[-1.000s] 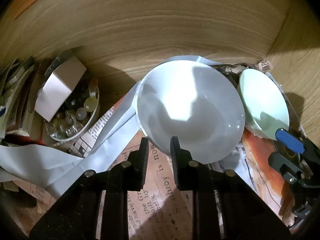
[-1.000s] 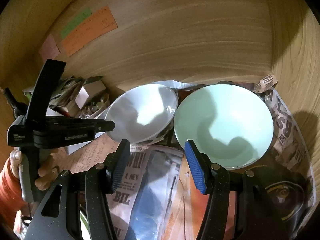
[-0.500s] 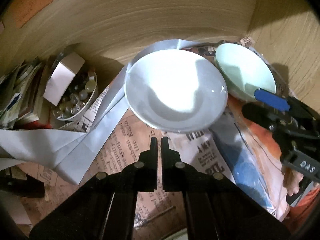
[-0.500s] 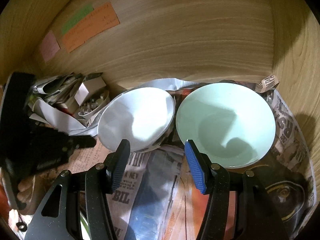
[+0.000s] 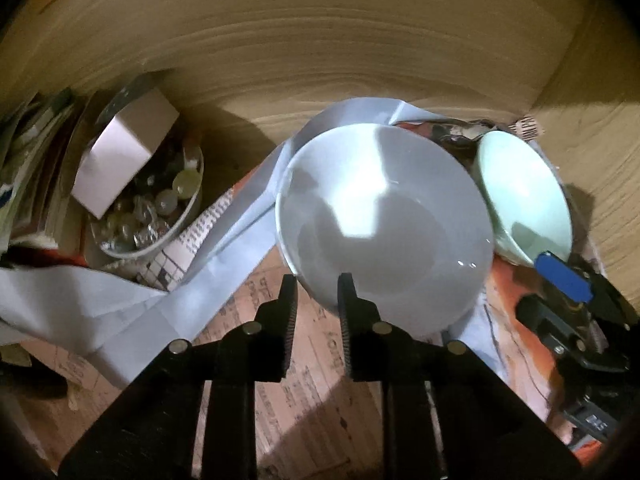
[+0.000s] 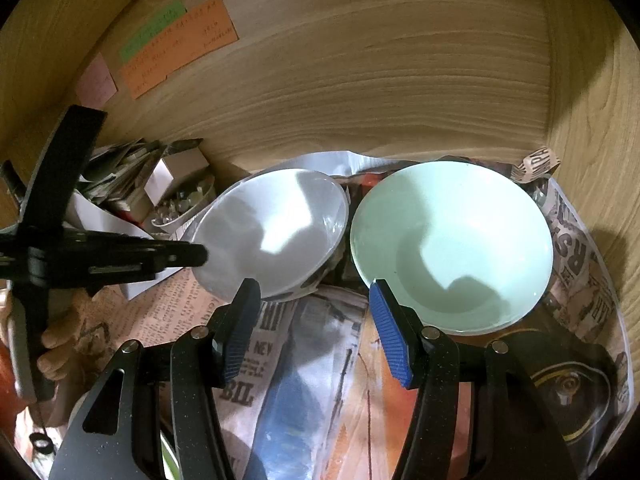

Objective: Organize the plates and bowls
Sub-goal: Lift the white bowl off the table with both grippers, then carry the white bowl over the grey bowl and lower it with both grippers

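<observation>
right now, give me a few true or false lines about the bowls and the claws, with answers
1. In the right wrist view, the white bowl sits left of the green bowl. True.
2. The right claw is shut on the green bowl. False: it is open, with nothing held.
3. The left claw has one finger on each side of the white bowl's near rim. True.
4. The green bowl is stacked inside the white bowl. False: they sit side by side.
5. The bowls rest on bare wood. False: newspaper lies under them.
</observation>
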`<state>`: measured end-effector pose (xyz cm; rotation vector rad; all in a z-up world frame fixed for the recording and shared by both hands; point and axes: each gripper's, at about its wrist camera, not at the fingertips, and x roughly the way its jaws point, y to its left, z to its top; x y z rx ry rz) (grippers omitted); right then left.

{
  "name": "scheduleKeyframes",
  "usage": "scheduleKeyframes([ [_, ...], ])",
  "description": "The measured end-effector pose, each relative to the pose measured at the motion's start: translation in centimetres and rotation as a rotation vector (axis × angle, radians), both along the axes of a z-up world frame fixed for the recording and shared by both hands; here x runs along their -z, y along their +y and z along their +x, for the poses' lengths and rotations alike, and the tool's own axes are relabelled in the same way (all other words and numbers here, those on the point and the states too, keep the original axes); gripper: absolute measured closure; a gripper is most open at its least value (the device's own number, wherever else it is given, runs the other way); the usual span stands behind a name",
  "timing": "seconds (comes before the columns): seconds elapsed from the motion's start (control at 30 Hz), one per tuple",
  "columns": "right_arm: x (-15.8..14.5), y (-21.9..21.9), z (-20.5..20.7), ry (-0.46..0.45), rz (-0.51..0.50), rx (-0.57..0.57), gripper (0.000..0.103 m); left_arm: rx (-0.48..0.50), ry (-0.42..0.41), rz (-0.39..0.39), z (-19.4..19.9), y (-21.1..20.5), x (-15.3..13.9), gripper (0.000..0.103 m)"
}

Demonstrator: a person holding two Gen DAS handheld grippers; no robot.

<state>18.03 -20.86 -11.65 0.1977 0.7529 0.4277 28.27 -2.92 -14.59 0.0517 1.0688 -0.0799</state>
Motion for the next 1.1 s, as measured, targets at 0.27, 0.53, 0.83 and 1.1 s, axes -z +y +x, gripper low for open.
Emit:
scheduleKeyframes([
  [0.27, 0.3, 0.5, 0.2, 0.006, -0.012, -0.009, 0.050, 0.011, 0.020, 0.039, 2.4, -0.4, 1.6, 0.085],
  [0.53, 0.6, 0.5, 0.4, 0.023, -0.003, -0.014, 0.050, 0.065, 0.028, 0.088, 1.5, -0.9, 2.4, 0.085],
  [0.83, 1.9, 1.5, 1.0, 0.084, -0.022, -0.055, 0.058, 0.139, 0.055, 0.102, -1.9, -1.3, 2.3, 0.085],
  [1.1, 2.6, 1.6, 1.3, 0.130, -0.018, -0.047, 0.087, 0.170, 0.027, 0.122, -3.2, -2.5, 2.3, 0.084],
])
